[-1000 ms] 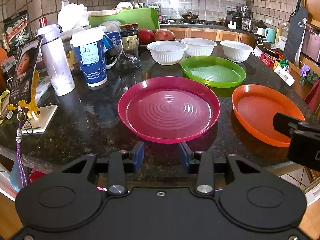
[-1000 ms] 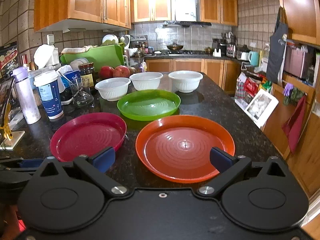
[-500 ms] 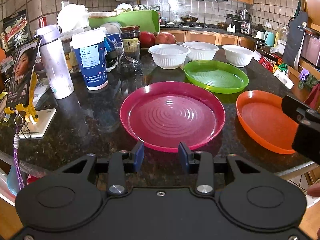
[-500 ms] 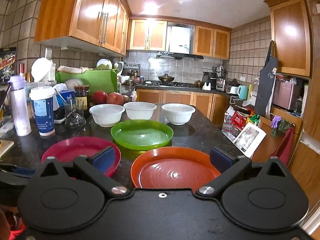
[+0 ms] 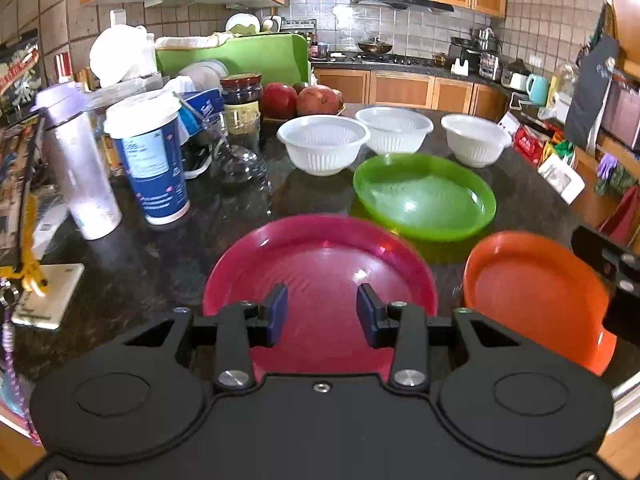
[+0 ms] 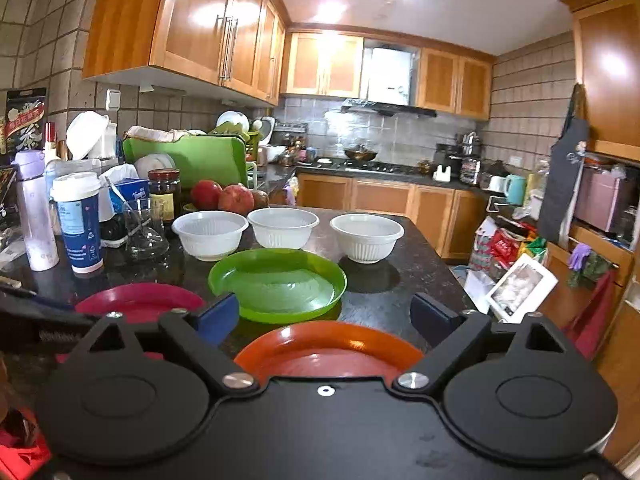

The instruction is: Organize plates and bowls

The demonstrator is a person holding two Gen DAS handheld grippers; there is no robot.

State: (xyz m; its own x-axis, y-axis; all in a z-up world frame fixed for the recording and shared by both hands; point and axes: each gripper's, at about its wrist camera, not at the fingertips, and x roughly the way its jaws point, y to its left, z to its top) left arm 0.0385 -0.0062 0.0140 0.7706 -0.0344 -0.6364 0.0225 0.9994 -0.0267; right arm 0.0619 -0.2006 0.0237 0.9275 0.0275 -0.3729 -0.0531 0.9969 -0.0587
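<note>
A magenta plate (image 5: 320, 264) lies on the dark counter right under my left gripper (image 5: 322, 312), whose jaws stand apart over its near rim, empty. An orange plate (image 5: 536, 292) lies to its right; in the right wrist view the orange plate (image 6: 328, 350) sits just below my right gripper (image 6: 324, 316), which is wide open and empty. A green plate (image 5: 424, 196) (image 6: 276, 284) lies behind both. Three white bowls (image 5: 322, 144) (image 5: 394, 128) (image 5: 474, 144) stand in a row behind the green plate.
At the left stand a blue paper cup (image 5: 148, 160), a lilac bottle (image 5: 76, 164), a glass flask (image 5: 236, 156), a dark jar (image 5: 241, 100) and red fruit (image 5: 316, 100). A phone on a yellow stand (image 5: 24, 216) is at the far left. The counter's right edge (image 6: 448, 272) drops off.
Both grippers moved forward and lower toward the plates. The left gripper now reaches over the magenta plate's near rim; the right gripper's view tilted up, with the orange plate closer beneath it.
</note>
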